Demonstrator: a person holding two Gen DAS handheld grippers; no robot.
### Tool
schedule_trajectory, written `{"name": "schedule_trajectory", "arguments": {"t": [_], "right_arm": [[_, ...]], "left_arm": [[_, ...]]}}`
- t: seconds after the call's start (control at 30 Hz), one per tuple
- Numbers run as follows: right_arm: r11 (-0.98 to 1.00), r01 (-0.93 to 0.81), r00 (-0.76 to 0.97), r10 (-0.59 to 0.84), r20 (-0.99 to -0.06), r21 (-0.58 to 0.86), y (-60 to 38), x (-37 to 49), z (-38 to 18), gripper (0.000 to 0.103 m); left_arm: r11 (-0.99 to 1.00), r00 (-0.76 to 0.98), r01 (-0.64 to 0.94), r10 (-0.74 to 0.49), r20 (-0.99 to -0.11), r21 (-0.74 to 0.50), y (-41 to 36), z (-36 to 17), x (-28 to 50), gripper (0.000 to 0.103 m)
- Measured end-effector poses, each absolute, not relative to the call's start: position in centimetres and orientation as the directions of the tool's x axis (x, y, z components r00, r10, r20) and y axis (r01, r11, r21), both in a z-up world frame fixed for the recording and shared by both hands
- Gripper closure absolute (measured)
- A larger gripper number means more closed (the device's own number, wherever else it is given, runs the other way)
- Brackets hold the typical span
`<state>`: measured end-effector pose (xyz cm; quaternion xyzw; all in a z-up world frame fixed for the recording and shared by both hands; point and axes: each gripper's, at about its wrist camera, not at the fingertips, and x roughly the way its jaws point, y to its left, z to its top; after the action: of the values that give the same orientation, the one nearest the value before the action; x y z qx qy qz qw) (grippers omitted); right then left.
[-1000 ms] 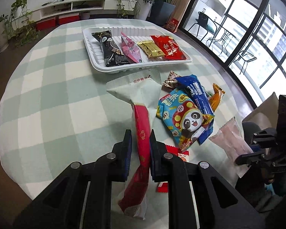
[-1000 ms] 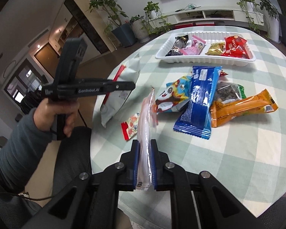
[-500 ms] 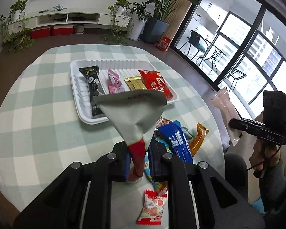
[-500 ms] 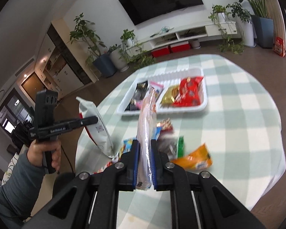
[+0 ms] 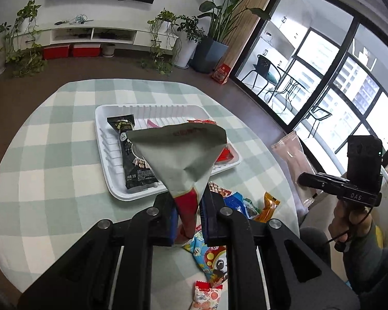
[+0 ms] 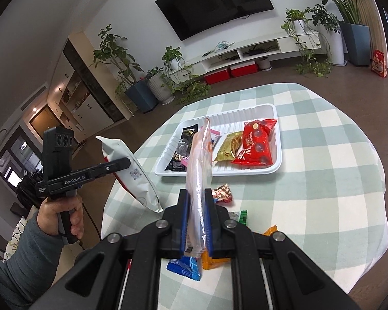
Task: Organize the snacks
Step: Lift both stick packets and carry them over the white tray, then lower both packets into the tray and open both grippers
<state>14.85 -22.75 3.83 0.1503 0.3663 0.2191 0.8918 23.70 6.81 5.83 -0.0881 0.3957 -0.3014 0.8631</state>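
My left gripper [image 5: 187,217] is clamped on the red lower end of a white-and-red pouch [image 5: 179,156], which fans out above the jaws and leans toward the tray. It looks light and limp, a soft foil bag that creases where I pinch it, so I judge a hold on the sealed edge safer than one on the puffed belly, where the contents might crush. My right gripper [image 6: 196,219] is closed edge-on around a clear pinkish packet [image 6: 199,170] that stands nearly upright between the pads. It seems thin, slick and floppy, and I think it could slide if my squeeze eased.

Below both grippers, on the checked bench [image 6: 323,186], lies the loose pile: a panda bag [image 5: 212,258], a blue wrapper [image 6: 185,267], an orange bar [image 5: 267,206] and a small red candy [image 6: 223,193].

Farther off sits the white tray [image 6: 278,139], which already holds a black packet [image 5: 132,152], a gold one [image 6: 229,149] and a red bag [image 6: 257,146]. Both pouches I hold hang in the air short of it, not touching.
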Motion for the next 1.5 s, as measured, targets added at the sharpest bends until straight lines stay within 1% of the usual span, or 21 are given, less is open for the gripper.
{"name": "schedule_trajectory", "arguments": {"t": [0.17,0.33,0.47,0.6,0.7,0.87,1.07,1.1,1.17,1.2,1.23,1.27,1.3,1.5], "right_arm": [[0.848,-0.305,0.634,0.52,-0.572,0.432,-22.4,17.0,5.5,0.09],[0.822,-0.303,0.592,0.559,-0.581,0.482,-21.7,22.3,5.9,0.09],[0.802,-0.293,0.538,0.588,-0.604,0.52,-20.4,26.2,4.6,0.09],[0.806,-0.254,0.508,0.582,-0.635,0.535,-19.8,30.2,2.5,0.09],[0.803,-0.223,0.482,0.583,-0.654,0.552,-19.7,32.4,0.7,0.09],[0.825,-0.19,0.451,0.554,-0.699,0.532,-19.2,34.6,-1.9,0.09],[0.844,-0.169,0.441,0.527,-0.726,0.51,-19.0,35.2,-3.5,0.088],[0.845,-0.167,0.441,0.525,-0.728,0.509,-19.0,35.3,-3.7,0.086],[0.85,-0.157,0.446,0.516,-0.732,0.503,-19.2,35.4,-4.0,0.086],[0.851,-0.153,0.448,0.512,-0.733,0.502,-19.2,35.4,-4.1,0.086],[0.852,-0.153,0.449,0.512,-0.733,0.501,-19.2,35.4,-4.1,0.086],[0.853,-0.153,0.451,0.51,-0.732,0.499,-19.2,35.3,-4.1,0.086],[0.855,-0.155,0.453,0.507,-0.733,0.495,-19.2,35.2,-4.1,0.086],[0.857,-0.159,0.454,0.505,-0.734,0.491,-19.2,35.1,-4.3,0.086]], "left_arm": [[0.778,0.481,0.485,-0.618,-0.622,-0.399,6.2,8.7,26.2,0.091],[0.748,0.382,0.51,-0.64,-0.667,-0.425,4.1,9.7,30.8,0.091],[0.735,0.286,0.463,-0.653,-0.702,-0.495,3.5,7.9,35.7,0.091],[0.72,0.207,0.409,-0.672,-0.711,-0.561,3.1,5.3,39.8,0.091],[0.726,0.182,0.347,-0.674,-0.716,-0.594,3.0,3.3,42.4,0.091],[0.782,0.178,0.299,-0.609,-0.773,-0.547,2.8,0.4,44.6,0.091],[0.811,0.212,0.276,-0.574,-0.791,-0.515,2.6,-1.0,44.1,0.089],[0.82,0.221,0.272,-0.563,-0.796,-0.504,2.5,-1.0,44.0,0.086],[0.838,0.228,0.277,-0.532,-0.815,-0.47,2.1,-1.1,43.9,0.075],[0.841,0.231,0.282,-0.526,-0.818,-0.461,1.9,-1.1,43.7,0.064],[0.844,0.239,0.286,-0.522,-0.819,-0.454,1.7,-1.0,43.4,0.05],[0.844,0.245,0.292,-0.521,-0.818,-0.45,1.5,-0.8,43.2,0.047],[0.845,0.248,0.297,-0.517,-0.819,-0.444,1.3,-0.7,43.0,0.046],[0.851,0.259,0.309,-0.504,-0.824,-0.424,0.1,-1.2,43.3,0.046]]}}
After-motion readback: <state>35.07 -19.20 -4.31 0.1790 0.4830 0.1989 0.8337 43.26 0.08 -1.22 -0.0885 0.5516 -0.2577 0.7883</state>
